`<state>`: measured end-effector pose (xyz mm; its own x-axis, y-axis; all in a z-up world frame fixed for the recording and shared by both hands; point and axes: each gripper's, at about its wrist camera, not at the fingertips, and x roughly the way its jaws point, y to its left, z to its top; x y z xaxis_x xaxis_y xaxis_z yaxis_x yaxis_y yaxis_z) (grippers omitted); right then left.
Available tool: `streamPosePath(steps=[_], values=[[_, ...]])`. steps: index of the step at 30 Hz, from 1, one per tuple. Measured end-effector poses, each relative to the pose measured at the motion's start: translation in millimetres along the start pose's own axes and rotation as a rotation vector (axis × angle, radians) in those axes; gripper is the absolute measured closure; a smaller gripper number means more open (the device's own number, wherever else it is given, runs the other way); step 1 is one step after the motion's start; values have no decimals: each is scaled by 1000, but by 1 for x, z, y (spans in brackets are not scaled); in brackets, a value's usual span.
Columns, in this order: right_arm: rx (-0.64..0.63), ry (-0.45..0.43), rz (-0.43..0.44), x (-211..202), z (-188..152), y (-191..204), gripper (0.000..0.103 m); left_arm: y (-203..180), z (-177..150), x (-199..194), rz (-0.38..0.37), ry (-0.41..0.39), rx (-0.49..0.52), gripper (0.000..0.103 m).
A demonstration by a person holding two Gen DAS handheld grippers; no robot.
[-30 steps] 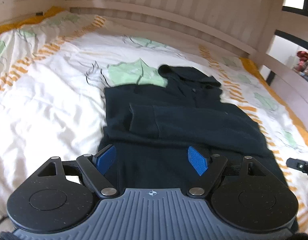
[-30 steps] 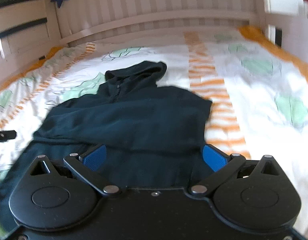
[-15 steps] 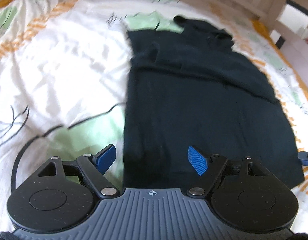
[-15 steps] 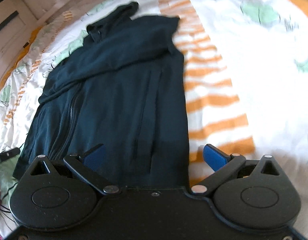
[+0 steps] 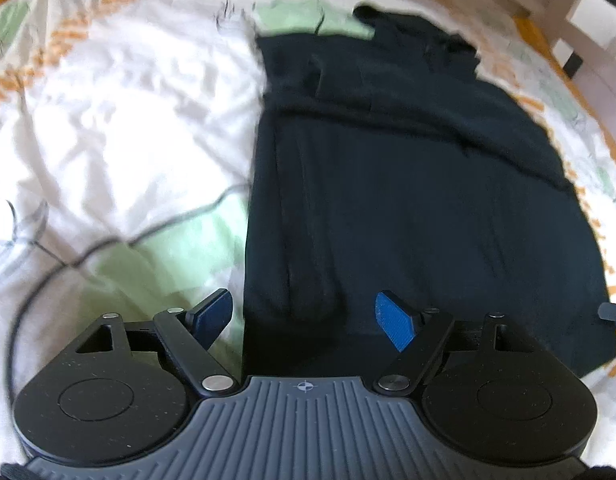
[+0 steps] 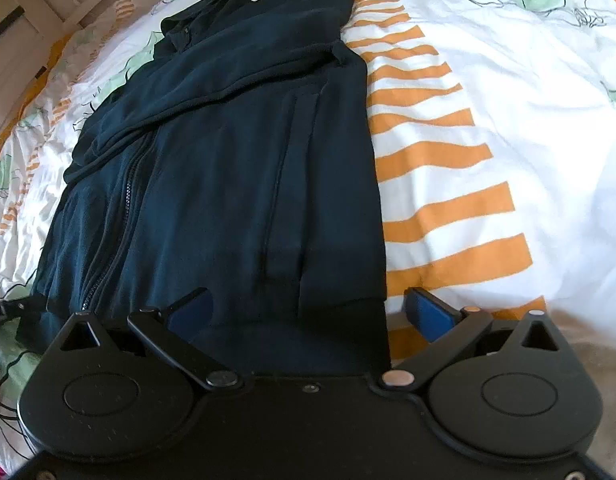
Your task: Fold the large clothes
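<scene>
A dark navy zip hoodie point(image 5: 408, 184) lies flat on the bed, hood at the far end, sleeves folded across its chest, hem nearest me. My left gripper point(image 5: 304, 320) hovers open over the hem's left corner, one blue pad over the sheet, the other over the cloth. In the right wrist view the same hoodie point(image 6: 228, 160) shows its zip and a pocket seam. My right gripper point(image 6: 312, 312) is open over the hem's right corner, straddling the garment's edge. Neither pair of pads presses on the fabric.
The bedsheet point(image 6: 508, 100) is white with orange stripes and green leaf prints, wrinkled on the left point(image 5: 108, 120). A pale wooden slatted bed rail point(image 6: 36, 12) runs around the far side. The tip of the other gripper point(image 5: 614, 314) shows at the right edge.
Both grippers have tilted downward and come closer to the hoodie's hem. The headboard has left both views and the hem corners now lie between the jaws.
</scene>
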<state>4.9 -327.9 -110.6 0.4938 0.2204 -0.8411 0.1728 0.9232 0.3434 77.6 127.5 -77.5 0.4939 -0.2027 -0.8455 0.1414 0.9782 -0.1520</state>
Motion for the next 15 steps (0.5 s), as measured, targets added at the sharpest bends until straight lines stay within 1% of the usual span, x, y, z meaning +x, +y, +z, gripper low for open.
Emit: streamPosePath(steps=[1, 4, 7, 10, 12, 15], values=[[3, -20, -7, -4, 2, 1, 1, -2, 2, -6, 6, -31, 12, 25], [-25, -106, -38, -18, 10, 8, 1, -13, 13, -25, 17, -155, 64, 25], [-111, -221, -91, -32, 23, 24, 1, -27, 30, -41, -2, -280, 113, 25], [-197, -338, -123, -43, 38, 41, 1, -41, 49, -52, -34, -402, 155, 24], [-244, -414, -131, -48, 47, 54, 1, -52, 63, -53, -42, -454, 174, 24], [-295, -510, -110, -51, 59, 72, 1, -64, 81, -47, -54, -489, 178, 24]])
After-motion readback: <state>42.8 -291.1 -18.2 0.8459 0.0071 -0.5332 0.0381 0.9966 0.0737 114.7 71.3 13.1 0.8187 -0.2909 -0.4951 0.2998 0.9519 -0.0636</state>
